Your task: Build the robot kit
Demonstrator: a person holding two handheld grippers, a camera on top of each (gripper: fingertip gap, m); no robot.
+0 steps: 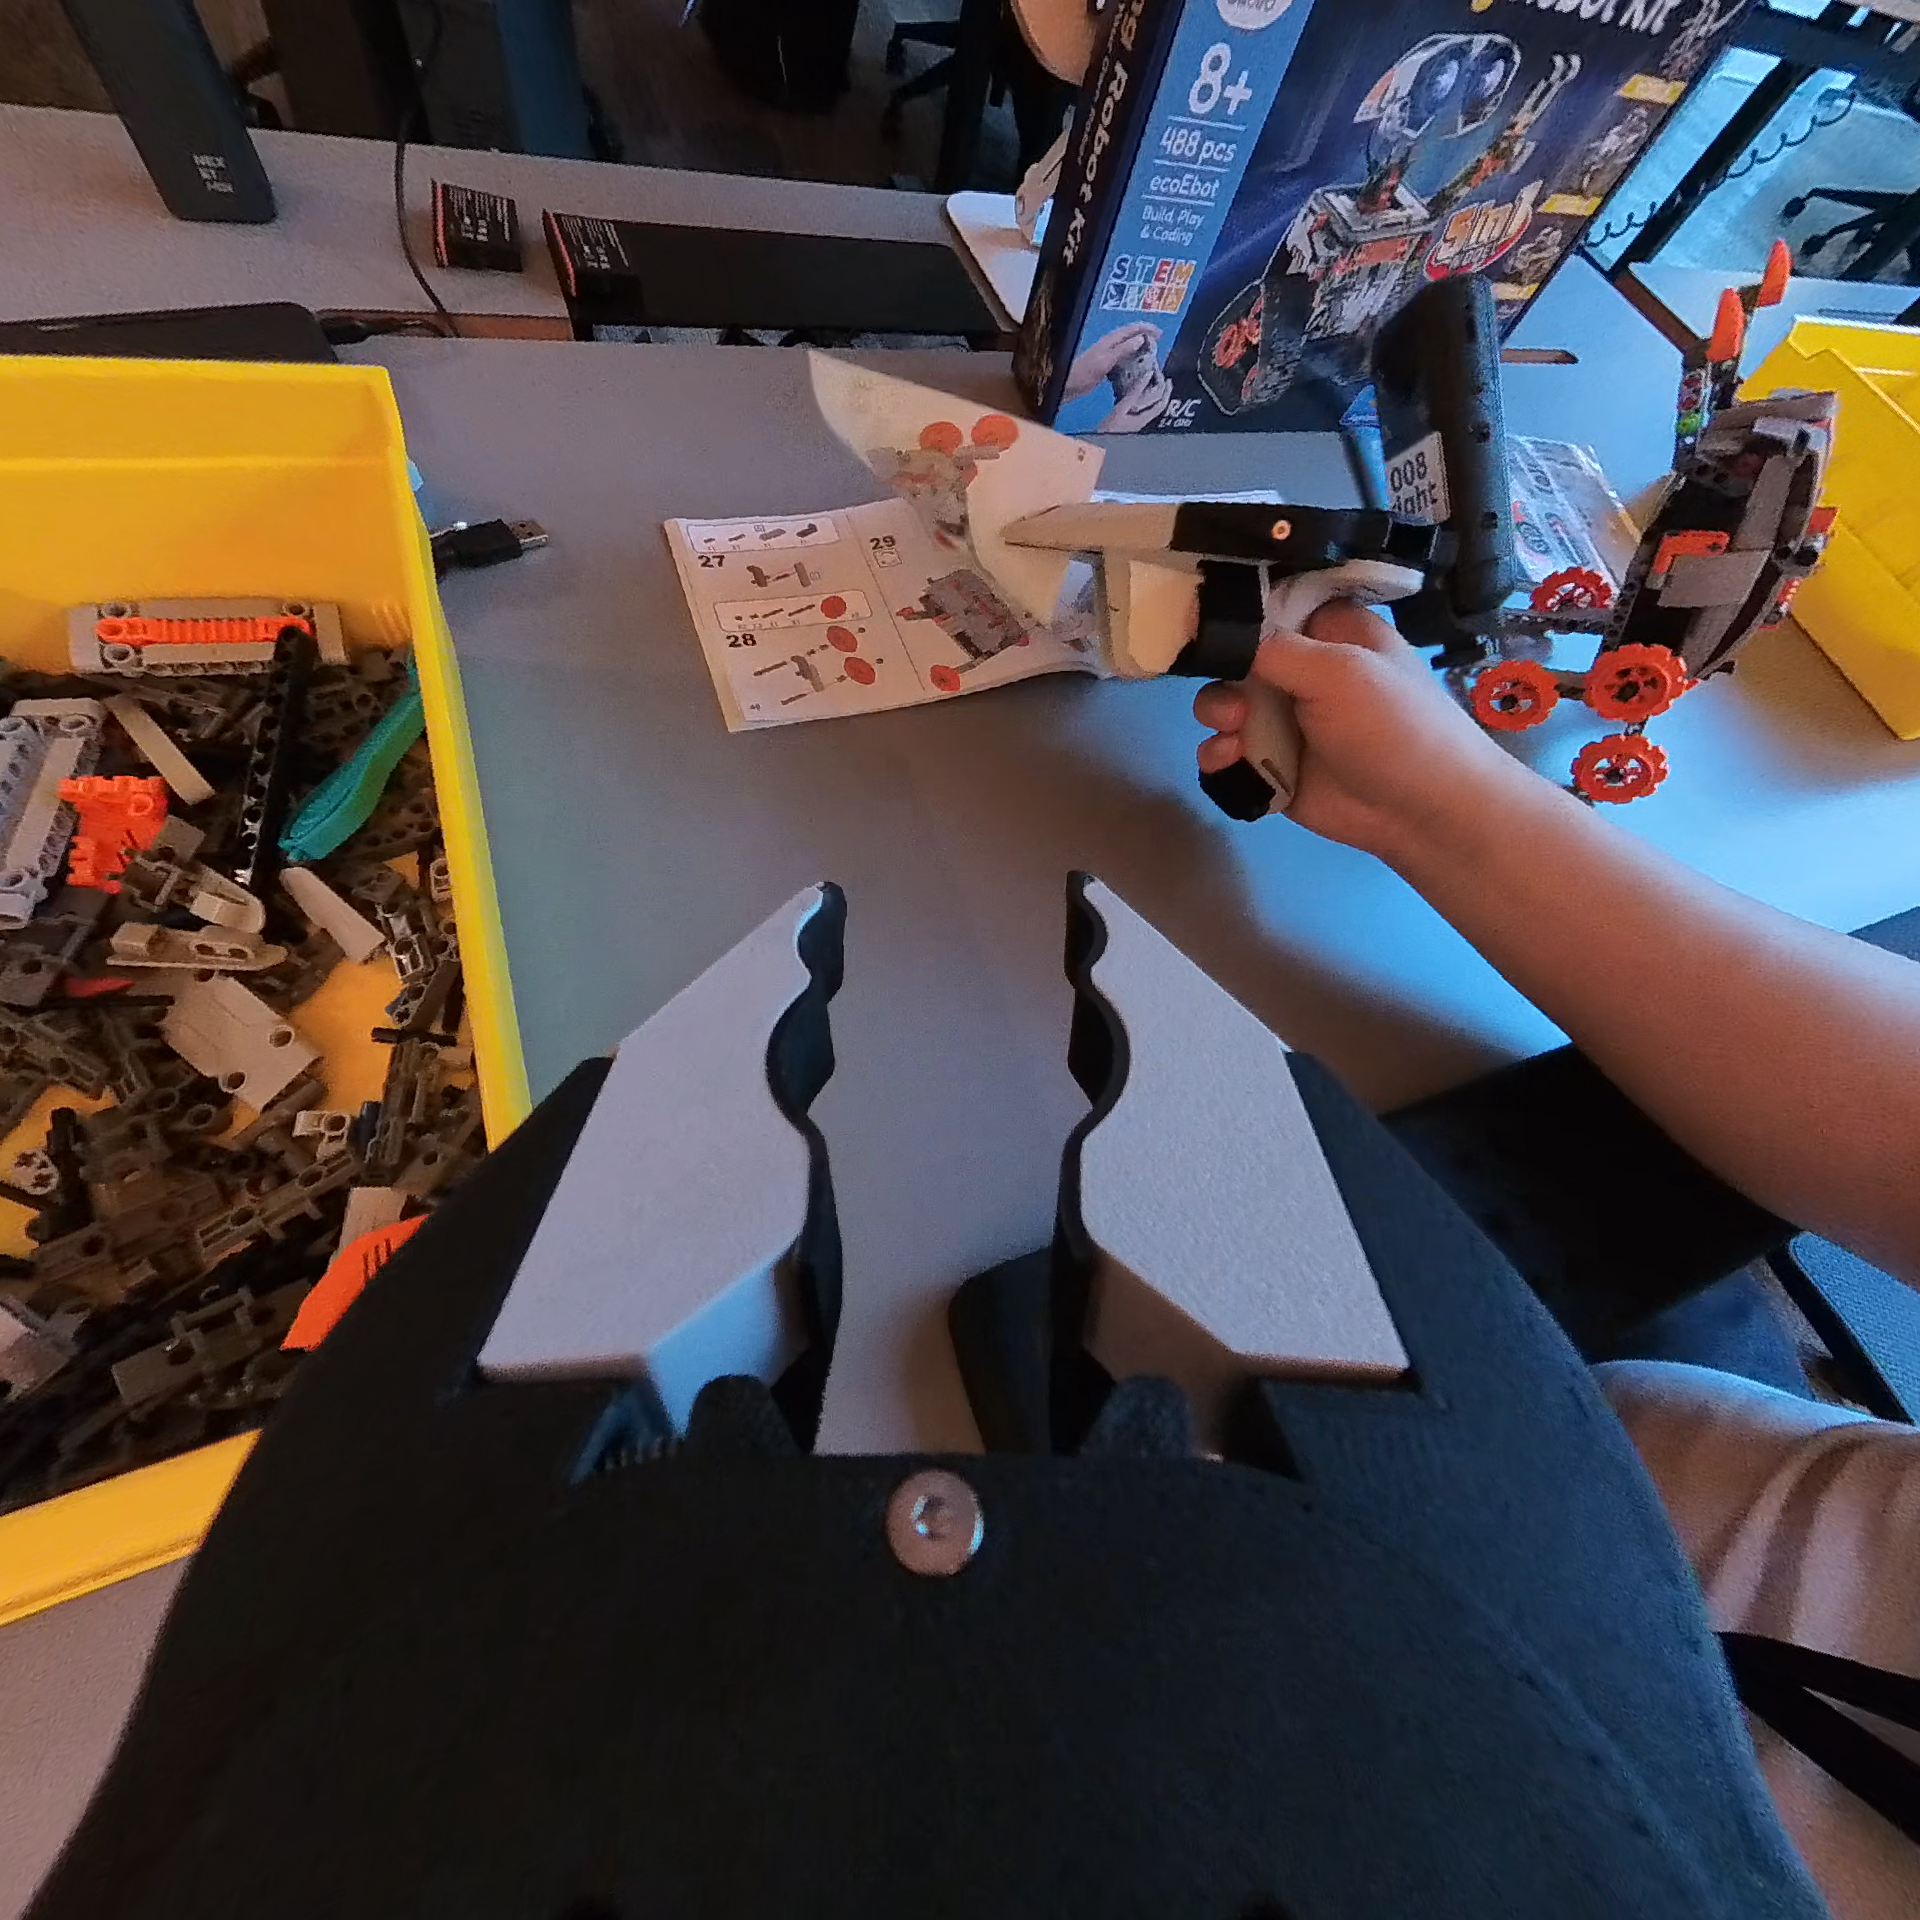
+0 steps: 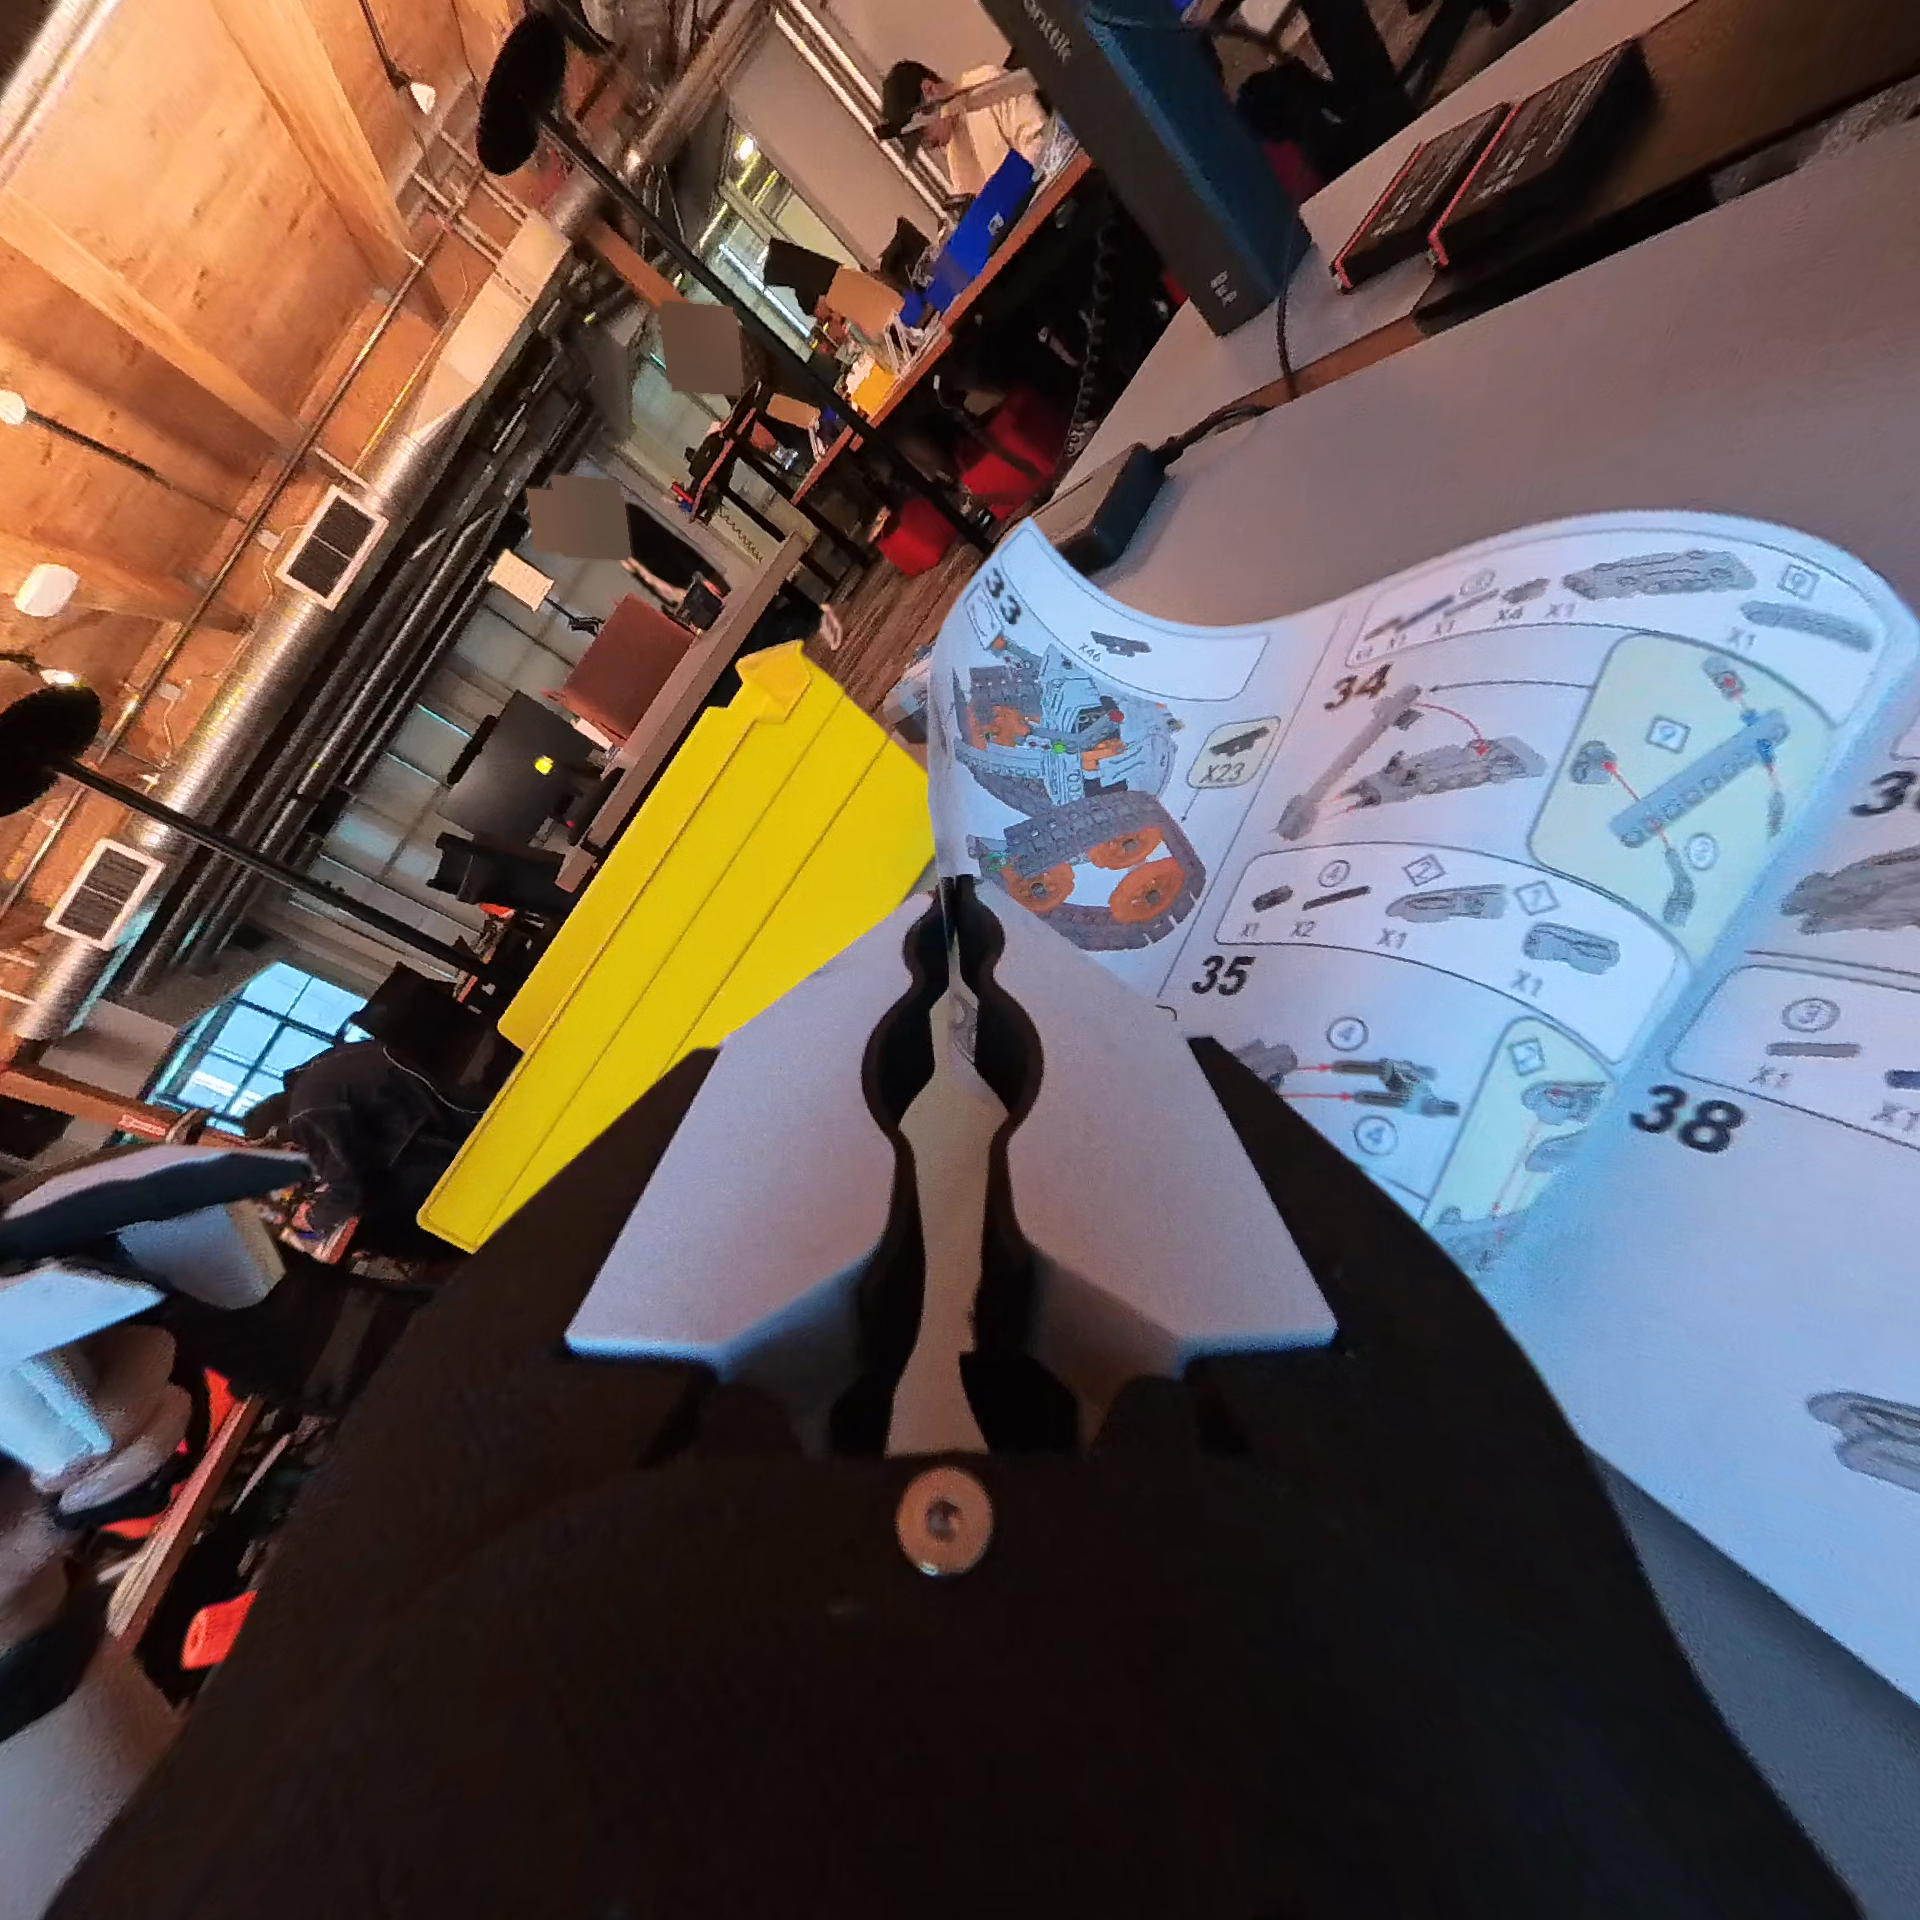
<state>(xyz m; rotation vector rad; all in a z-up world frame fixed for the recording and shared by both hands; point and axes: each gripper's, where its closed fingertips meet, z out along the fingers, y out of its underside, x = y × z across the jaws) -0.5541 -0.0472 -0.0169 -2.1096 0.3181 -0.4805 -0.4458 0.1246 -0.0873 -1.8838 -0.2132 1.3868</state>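
Left wrist view: grey table (image 1: 935, 790), yellow bin (image 1: 457, 790).

Printed matter noted, wording not copied: instruction booklet (image 1: 810, 613) (step numerals, part counts); blue kit box (image 1: 1299, 208) behind booklet; white sticker (image 1: 1415, 486) on right gripper (image 1: 1013, 535), right of booklet.

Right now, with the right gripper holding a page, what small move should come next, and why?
Probably carry the page over to the left: the right gripper is shut on its edge, and the page stands curled above the booklet, only half turned.
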